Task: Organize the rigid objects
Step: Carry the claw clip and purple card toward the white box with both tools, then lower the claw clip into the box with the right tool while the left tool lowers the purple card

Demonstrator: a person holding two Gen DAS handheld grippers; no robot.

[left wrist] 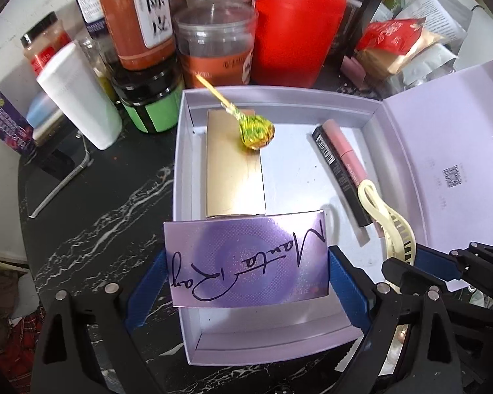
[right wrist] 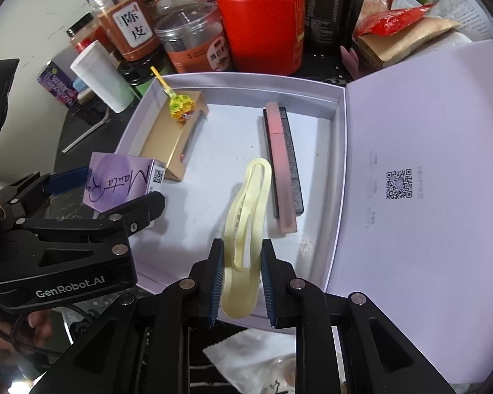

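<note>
Purple card box (left wrist: 246, 259), "Manta Ray" script on it, clamped across its width between the blue pads of the left gripper (left wrist: 246, 279), jaws wide around it. It hangs lower centre in the left view, over the near wall of the tray (left wrist: 281, 97). In the right view the same box sits mid-left, over the tray's left edge.

Cream hair clip (right wrist: 246, 216) pinched at its near end by the right gripper (right wrist: 241, 287), jaws narrow on it. Clip runs up-frame from lower centre of the right view, over the tray floor; whether its far tip touches the floor, cannot tell.

Inside the tray: gold box (left wrist: 235, 164) along the left wall, lollipop (left wrist: 256, 131) lying on its far end with the stick pointing upper left past the wall; pink tube (right wrist: 279, 164) lying against a black box (right wrist: 291, 164), right of centre.

Lid (right wrist: 427, 164) open flat to the right, QR code on it.

Behind the tray, upper frame: red canister (right wrist: 263, 19), jars (right wrist: 194, 39), white tube (right wrist: 100, 75). Black marbled table (left wrist: 98, 213) under all of it.
</note>
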